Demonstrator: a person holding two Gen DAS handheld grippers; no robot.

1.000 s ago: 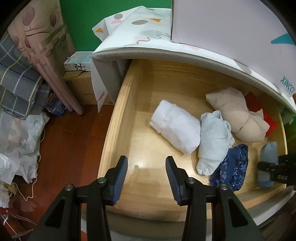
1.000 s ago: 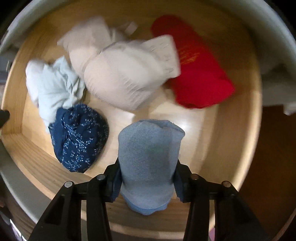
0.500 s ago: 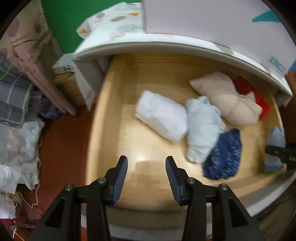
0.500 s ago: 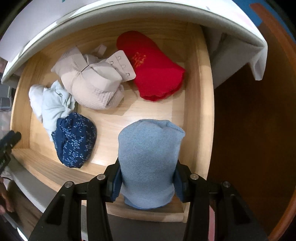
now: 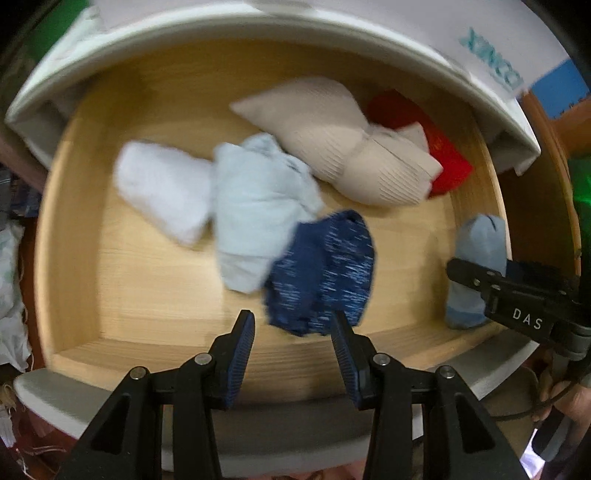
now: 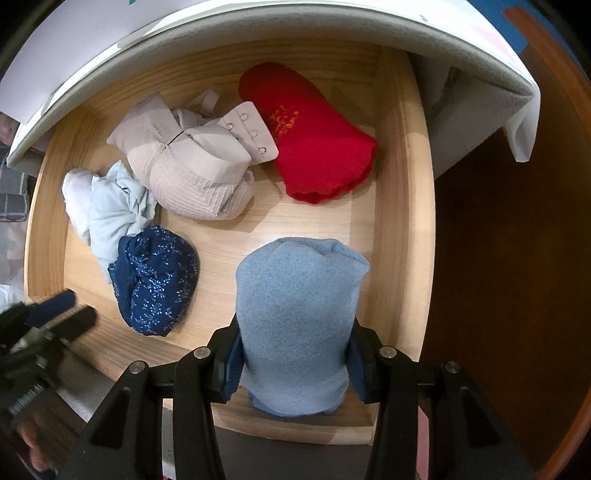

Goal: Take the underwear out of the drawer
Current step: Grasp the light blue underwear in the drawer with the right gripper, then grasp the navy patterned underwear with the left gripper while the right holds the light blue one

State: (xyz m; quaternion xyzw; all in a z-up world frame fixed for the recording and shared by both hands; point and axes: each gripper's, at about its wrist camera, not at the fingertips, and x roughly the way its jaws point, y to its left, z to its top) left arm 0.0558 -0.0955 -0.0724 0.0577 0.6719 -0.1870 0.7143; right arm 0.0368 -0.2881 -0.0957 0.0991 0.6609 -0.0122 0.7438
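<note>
The wooden drawer (image 5: 110,354) stands pulled out. My right gripper (image 6: 294,332) is shut on a rolled light-blue underwear piece (image 6: 299,314), held over the drawer's front right corner; this roll (image 5: 480,240) also shows at the right of the left wrist view. My left gripper (image 5: 291,317) points down over the front of the drawer, its jaws opening with nothing between them. Just beyond its tips lies a navy patterned piece (image 5: 321,269). A pale-blue piece (image 5: 255,206) and a white roll (image 5: 162,188) lie to the left of the navy one.
A beige bra (image 6: 192,166) and a red folded piece (image 6: 314,147) lie at the drawer's back. A white-covered mattress edge (image 6: 258,22) overhangs the back. Brown floor (image 6: 498,277) lies right of the drawer; bundled cloth (image 5: 11,314) lies left of it.
My left gripper has swung right across the drawer, from the bare left part to over the navy piece. The right gripper drew back with the light-blue roll, then held still.
</note>
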